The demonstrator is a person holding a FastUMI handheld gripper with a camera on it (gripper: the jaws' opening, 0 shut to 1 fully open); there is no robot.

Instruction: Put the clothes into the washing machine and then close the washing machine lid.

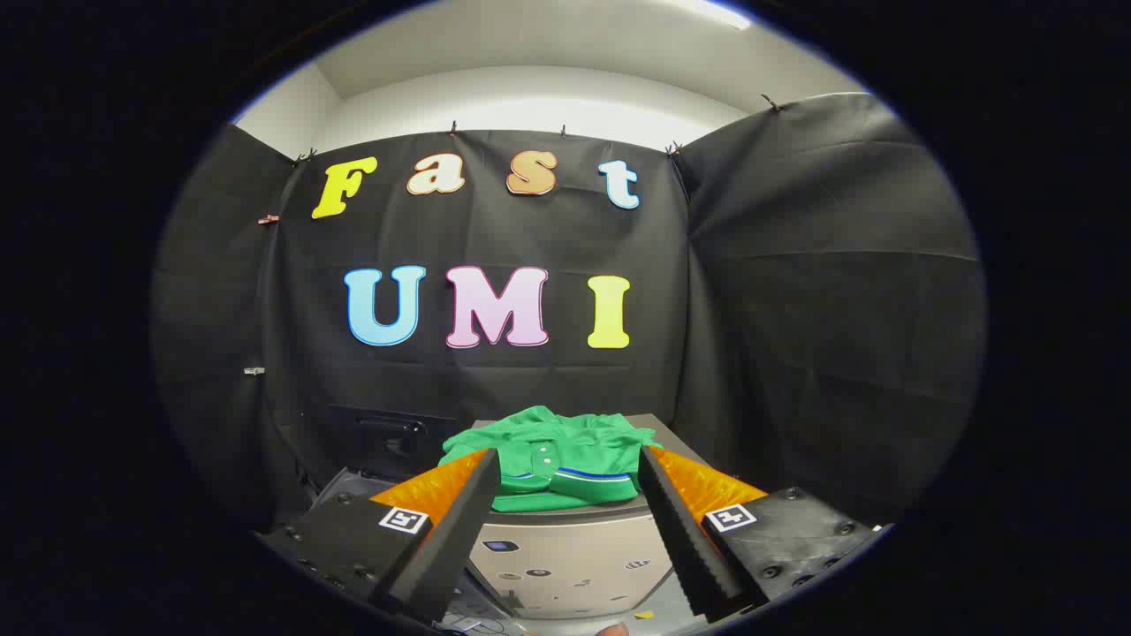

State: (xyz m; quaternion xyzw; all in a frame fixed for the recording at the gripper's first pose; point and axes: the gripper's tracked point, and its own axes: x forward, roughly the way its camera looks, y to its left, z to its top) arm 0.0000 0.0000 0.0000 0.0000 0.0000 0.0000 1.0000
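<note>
The claw (pixel 565 481) is spread wide, and its two fingers hold nothing. One finger (pixel 446 539) runs up the left side of the gripper view and the other finger (pixel 685 534) runs up the right side; a square printed marker (pixel 404 519) sits on the left finger mount, and a second marker (pixel 730 517) sits on the right.

The clothes (pixel 552 459) lie just beyond the fingertips, centred in the gap between them and not touched by either finger. The bundle rests on top of the washing machine (pixel 565 556), which stands directly ahead of the claw.

The clothes are one bright green garment, folded loosely into a low heap. A buttoned placket with small pale buttons shows near the middle. A blue and white striped band runs across the front lower edge. The left portion of the garment reaches toward the left fingertip; the right portion stops near the right fingertip.

The washing machine shows a pale front panel below the garment, with several small dark marks and a small dark rectangle at its upper left. Whether the lid is open or closed cannot be told.

A dark box-shaped unit (pixel 389 437) stands behind and to the left of the machine. Black cloth (pixel 795 309) forms the booth wall behind and at both sides. Nothing stands between the claw and the clothes.
</note>
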